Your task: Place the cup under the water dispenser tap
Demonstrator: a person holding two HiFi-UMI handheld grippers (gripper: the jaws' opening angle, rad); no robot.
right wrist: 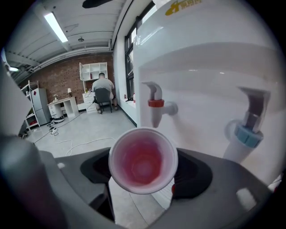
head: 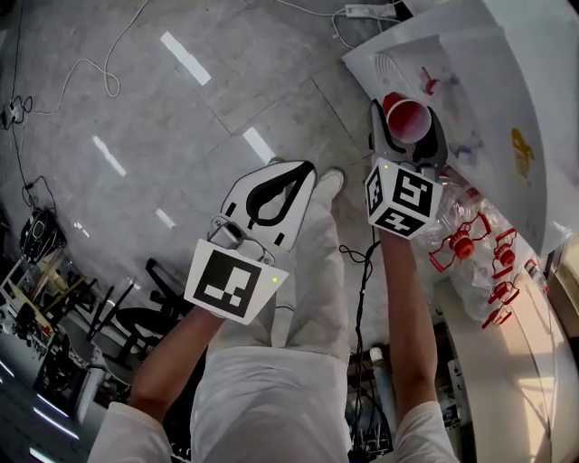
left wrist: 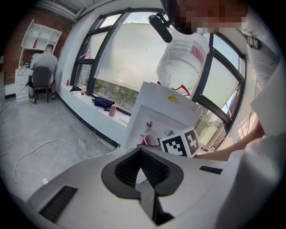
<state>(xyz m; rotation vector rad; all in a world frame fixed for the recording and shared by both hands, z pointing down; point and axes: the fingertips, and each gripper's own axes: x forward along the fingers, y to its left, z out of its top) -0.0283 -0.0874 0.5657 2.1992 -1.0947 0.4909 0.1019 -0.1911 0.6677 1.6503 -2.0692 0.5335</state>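
Note:
A red plastic cup (head: 409, 116) with a white rim stands upright between the jaws of my right gripper (head: 407, 124), which is shut on its sides. It hangs in front of the white water dispenser (head: 470, 81). In the right gripper view the cup (right wrist: 143, 156) is just below and in front of the red tap (right wrist: 156, 105); the blue tap (right wrist: 248, 129) is to the right. My right gripper (right wrist: 143, 169) clasps the cup from both sides. My left gripper (head: 303, 172) hangs over the floor to the left, shut with nothing in it (left wrist: 140, 150).
A large water bottle (left wrist: 183, 62) sits on top of the dispenser (left wrist: 156, 112). Clear bags of red-capped parts (head: 466, 240) lie on the ledge at right. Cables (head: 90, 72) and a power strip (head: 366, 11) cross the floor. A person (left wrist: 42, 74) sits at a far desk.

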